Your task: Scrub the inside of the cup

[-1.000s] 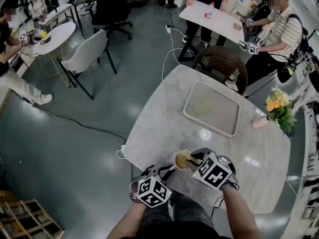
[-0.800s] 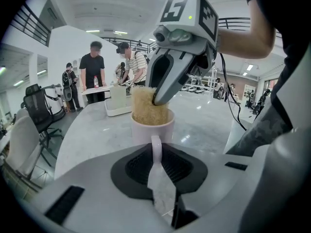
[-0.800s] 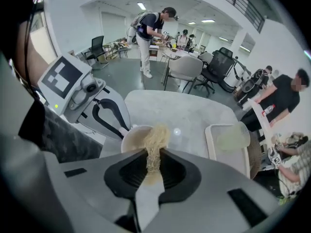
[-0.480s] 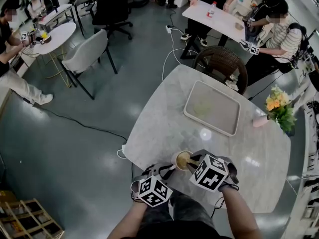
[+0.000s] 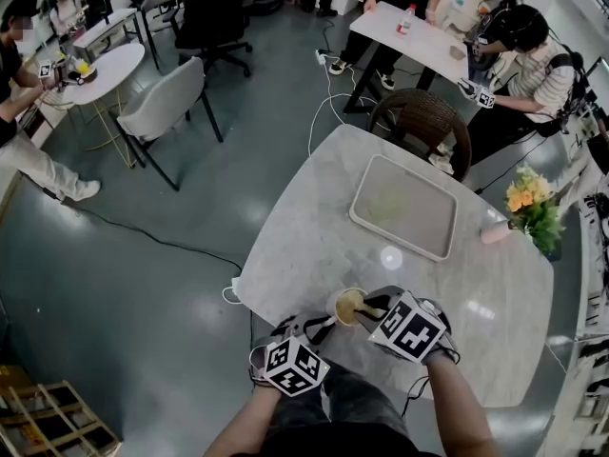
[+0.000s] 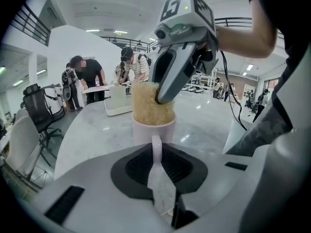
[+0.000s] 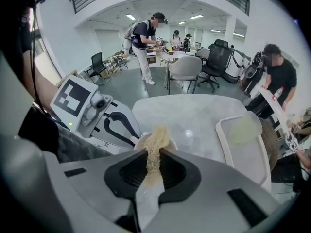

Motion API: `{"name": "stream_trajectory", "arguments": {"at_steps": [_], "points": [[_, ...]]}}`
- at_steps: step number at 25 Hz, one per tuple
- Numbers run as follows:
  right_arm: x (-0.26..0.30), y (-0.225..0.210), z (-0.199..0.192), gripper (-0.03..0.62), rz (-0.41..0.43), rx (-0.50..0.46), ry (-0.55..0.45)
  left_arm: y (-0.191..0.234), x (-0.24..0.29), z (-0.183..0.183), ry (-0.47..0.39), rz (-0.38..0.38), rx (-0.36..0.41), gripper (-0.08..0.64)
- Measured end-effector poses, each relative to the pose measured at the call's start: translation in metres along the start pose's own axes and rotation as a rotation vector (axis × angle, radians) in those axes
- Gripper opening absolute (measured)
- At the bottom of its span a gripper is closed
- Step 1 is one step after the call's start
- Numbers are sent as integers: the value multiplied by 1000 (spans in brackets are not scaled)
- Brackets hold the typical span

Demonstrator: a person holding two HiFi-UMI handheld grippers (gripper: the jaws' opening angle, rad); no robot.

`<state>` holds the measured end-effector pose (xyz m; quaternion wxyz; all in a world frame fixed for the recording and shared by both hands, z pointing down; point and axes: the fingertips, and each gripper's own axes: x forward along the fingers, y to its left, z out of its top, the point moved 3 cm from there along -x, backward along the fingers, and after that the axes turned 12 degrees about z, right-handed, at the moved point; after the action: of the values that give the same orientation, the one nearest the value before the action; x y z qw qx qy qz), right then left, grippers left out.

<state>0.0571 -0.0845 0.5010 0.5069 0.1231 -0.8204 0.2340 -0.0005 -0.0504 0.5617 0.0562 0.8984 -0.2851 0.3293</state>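
Slightly turned since a second ago, the right tongs (image 5: 371,306) stay clamped on the fibrous scrubber (image 7: 156,139) stuffed in the cup (image 5: 348,306), which stands at the surface's (image 5: 314,227) near edge. Left tongs (image 5: 321,327) pinch the cup's handle (image 6: 156,148). Hard scrubbing could twist that thin handle loose and tip the cup off the edge.

No readable text, no legible labels

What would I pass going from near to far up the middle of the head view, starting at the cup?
cup → white tray → wicker chair → white table
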Motion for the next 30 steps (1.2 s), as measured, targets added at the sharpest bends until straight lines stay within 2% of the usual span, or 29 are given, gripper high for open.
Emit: {"name": "stream_trajectory", "arguments": {"at_steps": [6,10,14,19,23,27,30], "points": [[13,-10,-8,63,-110,-71,82,-3,2,-3,-5,-1,-1,60],[20,-16,-12,63,-142,-109,128,-4,3,0,-5,3,-4,60],[22,-14,-11,63,-117,-101,154,-1,1,0,-9,21,-20,60],[24,-4,-11,63,-45,-92,178,0,1,0,-2,27,-23,60],[24,4,-5,63,19,-83,152,0,0,0,3,20,-23,60],[15,5,1,63,14,-68,101,0,-1,0,4,16,-17,60],[9,1,5,63,-35,-85,85,0,-2,-1,3,17,-17,60]]}}
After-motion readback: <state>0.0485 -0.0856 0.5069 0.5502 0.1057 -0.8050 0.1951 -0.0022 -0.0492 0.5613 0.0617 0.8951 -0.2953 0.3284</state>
